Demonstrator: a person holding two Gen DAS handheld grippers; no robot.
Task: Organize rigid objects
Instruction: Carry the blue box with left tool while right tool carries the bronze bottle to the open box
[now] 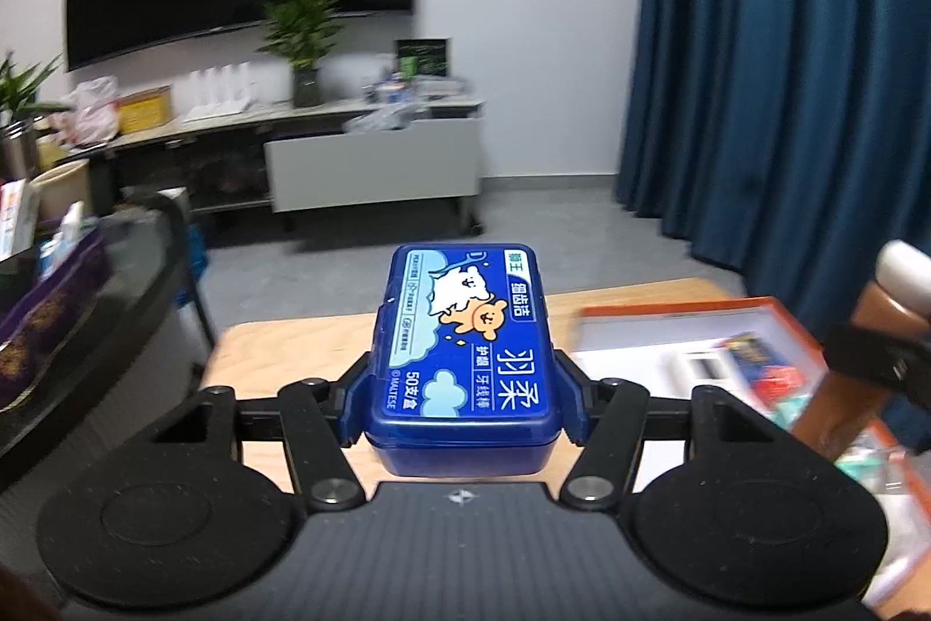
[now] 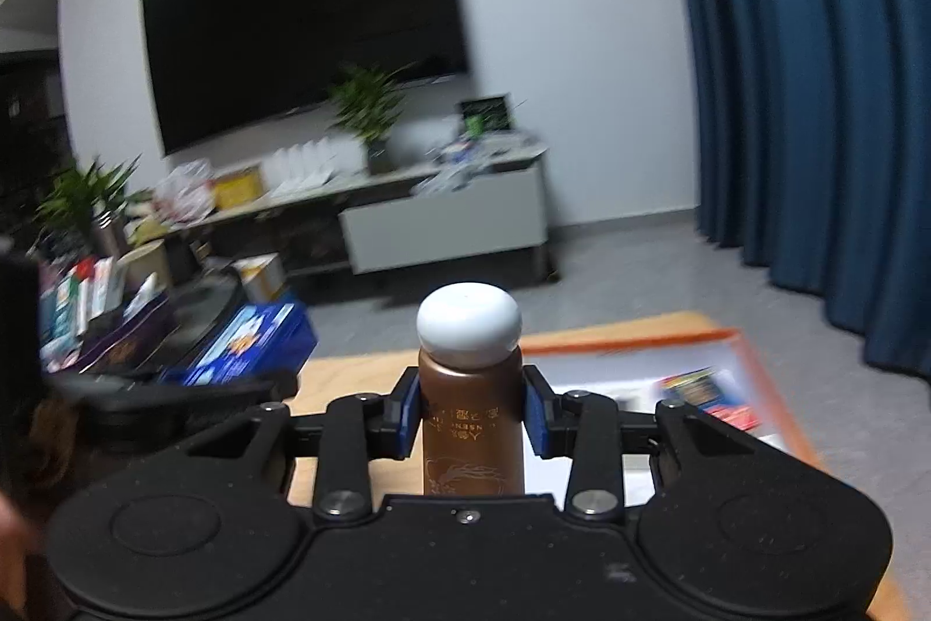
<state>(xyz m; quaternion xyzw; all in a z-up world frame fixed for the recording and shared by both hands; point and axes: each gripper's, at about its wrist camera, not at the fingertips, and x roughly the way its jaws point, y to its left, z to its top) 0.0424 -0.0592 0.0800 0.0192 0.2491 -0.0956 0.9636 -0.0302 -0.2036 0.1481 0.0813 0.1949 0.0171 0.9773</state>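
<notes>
My left tongs are clamped on one blue rectangular plastic floss-pick box, its printed lid facing up, one finger pressed against each long side. It is held in the air above the near left part of the light wooden surface. My right tongs are closed around one brown cylindrical bottle with a rounded white cap, upright, both blue pads touching its sides. It is lifted above the same surface, near its front edge. Beyond, toward the right edge of the surface, lies one shallow orange-rimmed white tray holding several small packets, too blurred for me to count. One dark tabletop stands left of the surface.
</notes>
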